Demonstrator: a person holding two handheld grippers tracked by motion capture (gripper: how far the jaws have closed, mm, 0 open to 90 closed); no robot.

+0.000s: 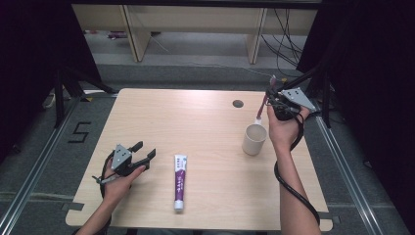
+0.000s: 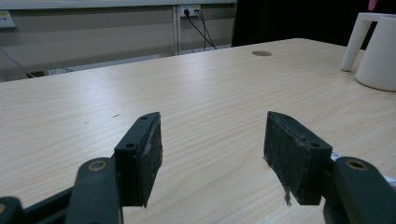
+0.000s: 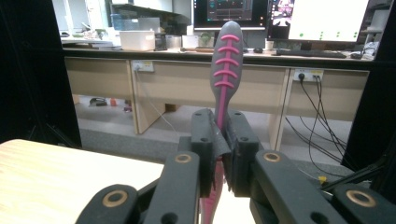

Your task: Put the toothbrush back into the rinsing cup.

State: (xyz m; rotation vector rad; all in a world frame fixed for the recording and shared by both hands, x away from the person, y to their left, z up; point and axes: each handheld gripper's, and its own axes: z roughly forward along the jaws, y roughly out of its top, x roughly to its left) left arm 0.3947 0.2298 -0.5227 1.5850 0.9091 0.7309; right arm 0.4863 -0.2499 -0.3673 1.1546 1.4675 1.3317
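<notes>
Pink-and-grey rubber ribs catch the eye: the toothbrush handle stands nearly upright, pinched at its middle by the right tongs, its far end dipping toward the white cup at the right side of the bench. That steep angle looks chosen to drop the brush straight into the cup's round mouth. The ribbed grip gives the padded jaws something to bite. Over at the near left, the left tongs rest low with jaws spread wide, nothing between the dark foam pads, apparently waiting. Between the two hands a slim white-and-purple toothpaste tube lies flat on the pale wood grain, cap toward the near edge.
</notes>
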